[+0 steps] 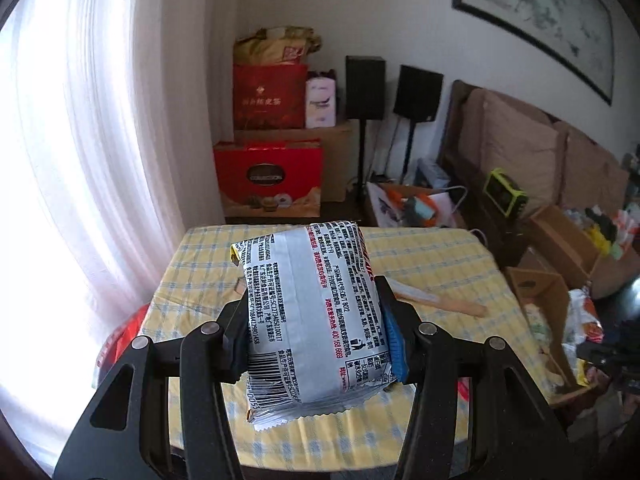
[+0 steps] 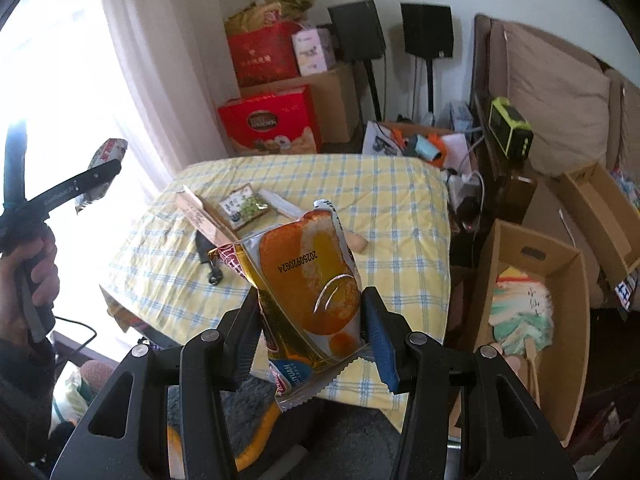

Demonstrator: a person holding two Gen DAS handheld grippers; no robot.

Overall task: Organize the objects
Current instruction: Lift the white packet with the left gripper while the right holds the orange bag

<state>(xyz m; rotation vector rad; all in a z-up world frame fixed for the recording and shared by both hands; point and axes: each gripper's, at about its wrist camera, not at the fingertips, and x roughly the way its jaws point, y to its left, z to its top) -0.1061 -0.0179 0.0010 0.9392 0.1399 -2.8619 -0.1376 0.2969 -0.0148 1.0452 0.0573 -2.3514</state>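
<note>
My left gripper is shut on a silver snack packet with black and red print, held flat above the table with the yellow checked cloth. My right gripper is shut on an orange and gold snack packet, which stands upright between the blue pads over the near edge of the table. In the right wrist view the left gripper shows at the far left in a person's hand, raised beside the table with the silver packet.
On the cloth lie a small green-printed packet, a flat light strip and a black tool. An open cardboard box with a fan in it stands right of the table. Red gift boxes, speakers and a sofa lie beyond.
</note>
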